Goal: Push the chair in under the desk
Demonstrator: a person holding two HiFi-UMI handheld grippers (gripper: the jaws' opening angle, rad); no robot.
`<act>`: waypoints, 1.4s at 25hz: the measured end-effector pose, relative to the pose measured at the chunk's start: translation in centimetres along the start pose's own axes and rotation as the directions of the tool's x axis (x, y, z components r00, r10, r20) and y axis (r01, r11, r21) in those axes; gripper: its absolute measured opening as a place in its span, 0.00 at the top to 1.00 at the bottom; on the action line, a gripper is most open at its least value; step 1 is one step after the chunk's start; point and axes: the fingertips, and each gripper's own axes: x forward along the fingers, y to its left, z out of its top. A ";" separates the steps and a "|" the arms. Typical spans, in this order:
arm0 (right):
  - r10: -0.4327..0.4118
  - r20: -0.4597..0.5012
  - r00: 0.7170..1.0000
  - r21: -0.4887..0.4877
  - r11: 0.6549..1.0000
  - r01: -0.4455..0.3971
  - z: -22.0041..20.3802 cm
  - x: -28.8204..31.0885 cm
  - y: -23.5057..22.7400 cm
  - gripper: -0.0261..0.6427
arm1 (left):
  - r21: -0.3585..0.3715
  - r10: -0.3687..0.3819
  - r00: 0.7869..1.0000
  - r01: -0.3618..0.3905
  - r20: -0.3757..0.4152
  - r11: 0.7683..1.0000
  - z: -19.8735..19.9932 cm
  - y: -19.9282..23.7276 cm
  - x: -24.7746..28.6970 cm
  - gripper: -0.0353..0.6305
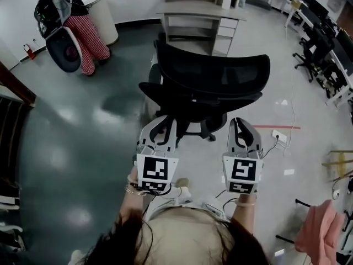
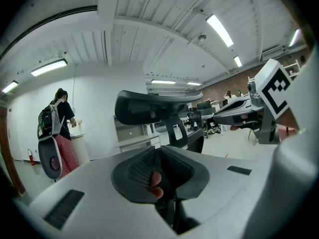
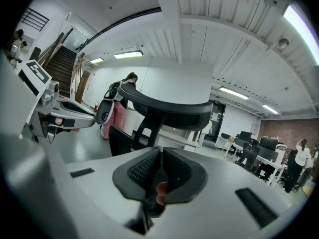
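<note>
Black mesh chair (image 1: 212, 76) fills the head view's centre. Below it, left gripper (image 1: 157, 130) and right gripper (image 1: 242, 127) are equally near, and the desk (image 1: 198, 10) is beyond at top. In the left gripper view, the jaws are closed and empty, chair back ahead. The right gripper view shows likewise.

- Black mesh-backed office chair (image 1: 212, 84): middle of the floor, its back toward the wearer, in front of the desk.
- Grey desk with drawers (image 1: 193, 9): beyond the chair, by the far wall.
- White vase (image 1: 226, 0): on the desk, toward its right end.
- Left gripper (image 1: 160, 127) and right gripper (image 1: 242, 127): side by side on the near side of the chair's back, one behind each half.
- White power strip (image 1: 279, 136): on the floor, right of the chair's base.
- Person carrying a backpack (image 1: 80, 24): far left, beside a round white counter (image 1: 106, 12).
- Row of office workstations (image 1: 331, 48): far right.
</note>
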 end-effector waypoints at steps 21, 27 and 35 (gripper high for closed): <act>-0.017 -0.064 0.998 -0.060 0.998 0.014 -1.8 3.0 -0.8 0.86 | 0.058 -0.026 0.999 0.028 -0.036 0.998 -1.2 1.0 3.4 0.86; -0.021 -0.082 0.996 -0.099 0.995 0.013 -2.4 4.3 -1.4 0.83 | 0.092 -0.011 0.998 0.016 -0.055 0.996 -1.6 1.7 4.7 0.84; -0.025 -0.123 0.992 -0.166 0.986 0.004 -3.3 7.2 -2.5 0.77 | 0.164 0.010 0.994 0.008 -0.110 0.986 -2.0 2.9 7.4 0.80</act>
